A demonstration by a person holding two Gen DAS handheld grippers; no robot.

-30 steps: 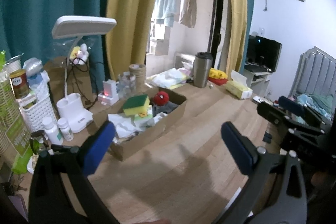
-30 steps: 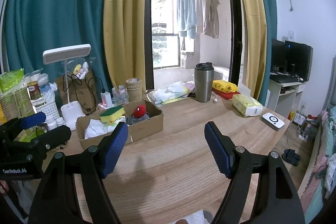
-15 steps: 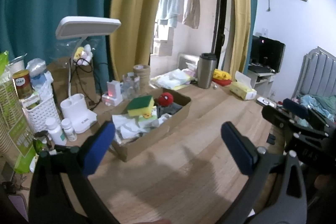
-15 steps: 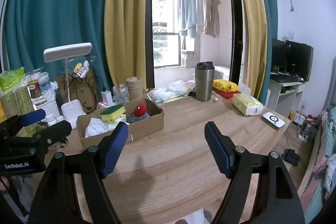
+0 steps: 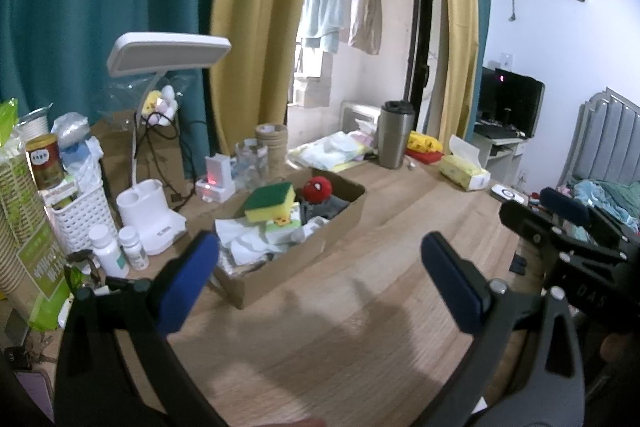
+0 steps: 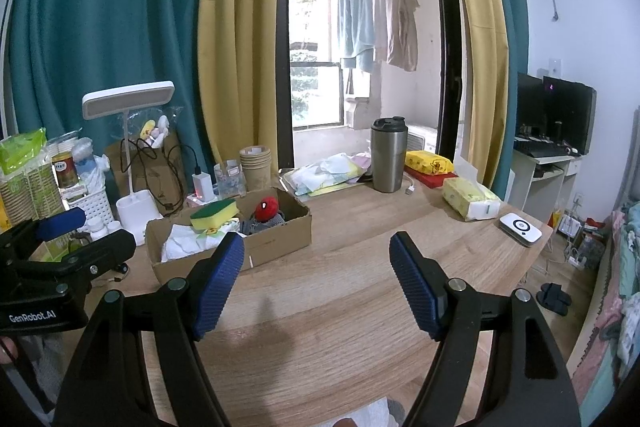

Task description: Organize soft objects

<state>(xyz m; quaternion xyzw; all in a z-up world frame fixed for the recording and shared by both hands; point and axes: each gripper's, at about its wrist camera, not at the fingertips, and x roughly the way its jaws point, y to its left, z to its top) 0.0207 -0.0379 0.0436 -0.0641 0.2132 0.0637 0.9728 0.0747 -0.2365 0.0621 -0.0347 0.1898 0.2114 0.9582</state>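
A wooden table (image 6: 360,307) holds an open cardboard box (image 6: 276,243). Both grippers hover over the table in front of the box, the left gripper (image 5: 320,283) and right gripper (image 6: 316,279) spread wide, holding nothing. Inside the box lie white cloths (image 5: 244,239), a green-and-yellow sponge (image 5: 270,201) and a red plush ball (image 5: 317,189).

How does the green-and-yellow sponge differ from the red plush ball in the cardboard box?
The sponge is a flat rectangular block, green on top and yellow below; the red plush ball is round, with dark markings like a spider mask. The sponge sits on top of white cloths in the box's middle, while the ball rests on grey fabric toward the far end. Both lie in the cardboard box, and neither gripper touches them.
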